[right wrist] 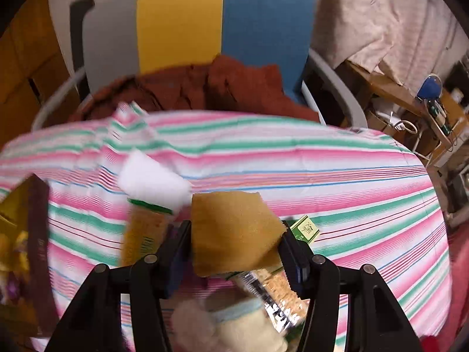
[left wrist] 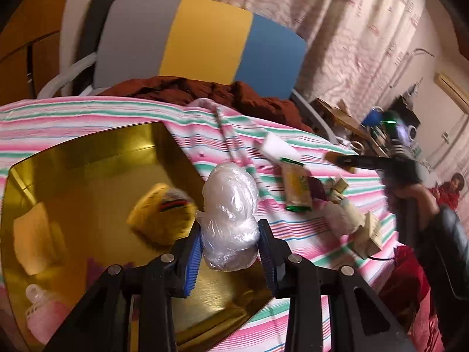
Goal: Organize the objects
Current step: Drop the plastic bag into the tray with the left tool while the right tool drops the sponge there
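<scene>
1. Counter (left wrist: 88, 117) under a striped cloth carries everything; the chair (left wrist: 205, 35) behind it is not in play.
2. Gold tray (left wrist: 96, 158) sits at the counter's left, already holding a yellow pack (left wrist: 161, 214) and a pink item (left wrist: 44, 314) at its near corner. It looks like your sorting target.
3. Loose pile (left wrist: 296, 187) lies on the cloth right of the tray, well apart from it: white block, green-edged packet, small boxes.
4. Your left tool (left wrist: 230, 252) is clamped on a plastic-wrapped white bundle (left wrist: 230, 205), held over the tray's near-right edge. Carry it further in over bare tray floor, lower, then let go, so it doesn't roll off the rim.
5. Your right tool (right wrist: 234, 243) is clamped on a tan sponge (right wrist: 231, 228), above the pile. Lift clear before swinging left; keep it away from the left tool.
</scene>
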The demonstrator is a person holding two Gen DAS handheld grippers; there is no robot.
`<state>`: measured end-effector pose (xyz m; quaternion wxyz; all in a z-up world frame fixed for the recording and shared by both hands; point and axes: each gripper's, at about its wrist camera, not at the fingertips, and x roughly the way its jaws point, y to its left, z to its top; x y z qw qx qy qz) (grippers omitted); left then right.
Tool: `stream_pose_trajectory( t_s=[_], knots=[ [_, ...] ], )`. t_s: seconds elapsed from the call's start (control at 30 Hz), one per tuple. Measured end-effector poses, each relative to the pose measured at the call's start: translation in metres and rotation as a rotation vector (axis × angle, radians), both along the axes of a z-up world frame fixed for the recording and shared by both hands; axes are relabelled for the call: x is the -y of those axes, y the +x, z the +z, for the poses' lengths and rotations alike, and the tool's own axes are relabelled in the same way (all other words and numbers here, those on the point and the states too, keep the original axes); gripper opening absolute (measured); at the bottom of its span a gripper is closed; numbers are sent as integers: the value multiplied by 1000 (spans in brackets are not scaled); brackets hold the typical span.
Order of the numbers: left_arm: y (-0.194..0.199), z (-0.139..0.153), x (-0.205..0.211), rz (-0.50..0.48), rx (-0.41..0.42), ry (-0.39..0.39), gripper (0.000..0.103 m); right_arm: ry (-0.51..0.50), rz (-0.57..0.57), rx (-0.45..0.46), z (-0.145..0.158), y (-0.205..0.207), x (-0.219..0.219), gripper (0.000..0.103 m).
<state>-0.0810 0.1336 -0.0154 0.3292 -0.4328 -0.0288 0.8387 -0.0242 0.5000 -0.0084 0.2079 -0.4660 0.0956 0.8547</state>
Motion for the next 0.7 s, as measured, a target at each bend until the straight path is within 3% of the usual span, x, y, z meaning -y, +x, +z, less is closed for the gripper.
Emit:
stream_pose_trajectory(
  t_s=[0.13,0.33,0.43,0.53,0.57,0.7],
  knots=[
    [-12,0,30,84,-7,-15,36,-44,78,-93,24,6,38,58],
    [-50,11,79,237,-72,-91,37,-179,267,-215,45,-29,132,58],
    [-72,18,103,340,-97,-125,56,-269,355,-267,51,-58,182,59],
    [-85,12,124,405,-33,-131,58,-325,420,-288,51,-80,230,70],
    [-83,10,128,407,-25,-126,58,-335,426,-292,49,-83,240,81],
    [-64,3,152,472,-31,-129,58,-371,471,-277,38,-83,268,84]
  ],
)
